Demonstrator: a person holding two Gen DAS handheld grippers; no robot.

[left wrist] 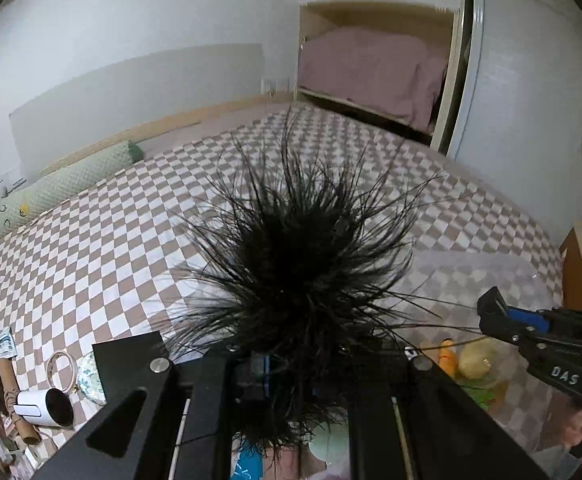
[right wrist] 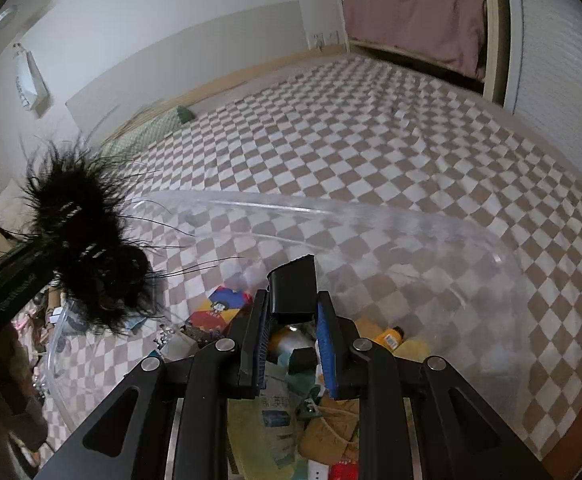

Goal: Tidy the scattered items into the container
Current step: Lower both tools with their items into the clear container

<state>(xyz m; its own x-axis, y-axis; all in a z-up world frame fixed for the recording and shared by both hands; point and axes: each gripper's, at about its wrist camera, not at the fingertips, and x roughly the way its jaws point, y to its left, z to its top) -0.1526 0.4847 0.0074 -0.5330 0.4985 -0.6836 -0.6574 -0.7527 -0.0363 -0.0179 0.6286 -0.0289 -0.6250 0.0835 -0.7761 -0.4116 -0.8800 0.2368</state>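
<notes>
My left gripper (left wrist: pixel 291 364) is shut on a black feather duster (left wrist: pixel 303 256), whose plumes fill the middle of the left wrist view and hide the fingertips. The duster also shows in the right wrist view (right wrist: pixel 87 240) at the left, over the container's edge. My right gripper (right wrist: pixel 293 312) is shut on a small black block (right wrist: pixel 293 288), held above the clear plastic container (right wrist: pixel 371 220). The container holds several items, among them an orange bottle (right wrist: pixel 389 338) and a colourful box (right wrist: pixel 223 306). The right gripper shows at the right of the left wrist view (left wrist: pixel 487 308).
A checkered bedspread (right wrist: pixel 371 140) covers the bed under the container. Loose items lie at the bed's lower left: a white cup (left wrist: pixel 43 402), a ring (left wrist: pixel 62 368) and a cardboard tube (left wrist: pixel 11 384). A green bolster (left wrist: pixel 63 184) lies along the headboard. An open wardrobe (left wrist: pixel 375 68) stands behind.
</notes>
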